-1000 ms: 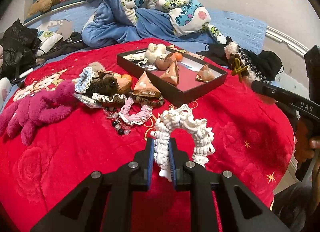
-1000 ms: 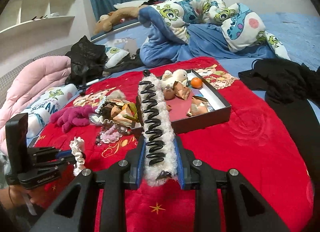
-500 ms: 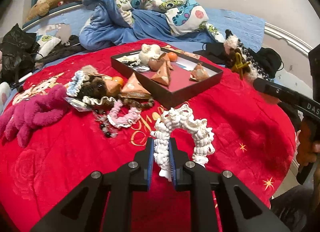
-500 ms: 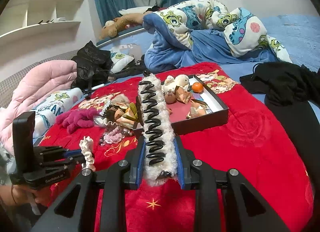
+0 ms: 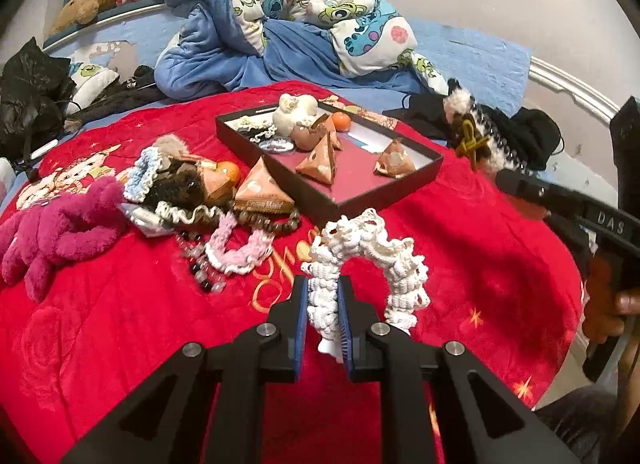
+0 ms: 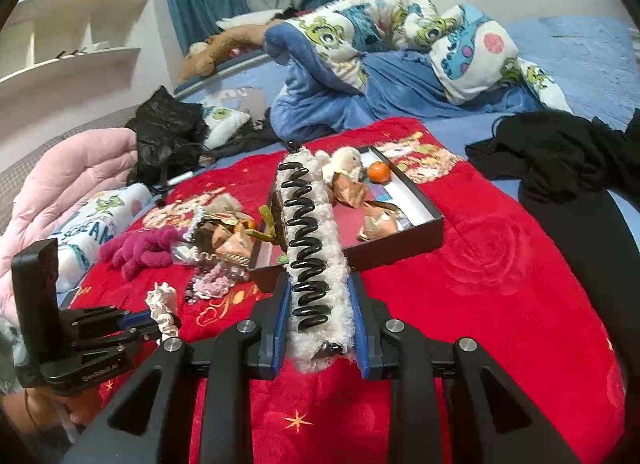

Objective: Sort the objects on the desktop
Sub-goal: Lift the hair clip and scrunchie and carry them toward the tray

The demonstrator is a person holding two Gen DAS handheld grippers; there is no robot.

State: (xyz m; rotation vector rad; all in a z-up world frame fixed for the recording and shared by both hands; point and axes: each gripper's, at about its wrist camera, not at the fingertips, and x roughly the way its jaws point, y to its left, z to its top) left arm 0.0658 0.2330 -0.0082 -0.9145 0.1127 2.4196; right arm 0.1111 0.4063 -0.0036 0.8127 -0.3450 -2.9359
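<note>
My left gripper (image 5: 323, 296) is shut on a white crochet scrunchie (image 5: 372, 248), held above the red blanket (image 5: 120, 328) in front of the black tray (image 5: 384, 194). My right gripper (image 6: 320, 300) is shut on a fluffy white hair clip with black wavy teeth (image 6: 308, 232), held upright in front of the tray (image 6: 416, 232). The tray holds triangular brown packets (image 5: 320, 160), a small orange (image 5: 342, 121) and a cream plush (image 5: 294, 108). The right gripper with its clip shows at the right of the left wrist view (image 5: 480, 144); the left gripper shows at lower left in the right wrist view (image 6: 152, 324).
Left of the tray lies a heap: magenta plush (image 5: 60, 228), blue scrunchie (image 5: 144, 172), pink scrunchie (image 5: 236, 248), bead bracelets (image 5: 272, 224), a packet (image 5: 260, 192). A blue cartoon duvet (image 5: 280, 24) lies behind. Black clothes (image 6: 560, 152) lie at the right, a pink quilt (image 6: 60, 184) at the left.
Both grippers have kept their grip. The views have drifted slightly, with the tray and heap shifting a little left and down in the left wrist view.
</note>
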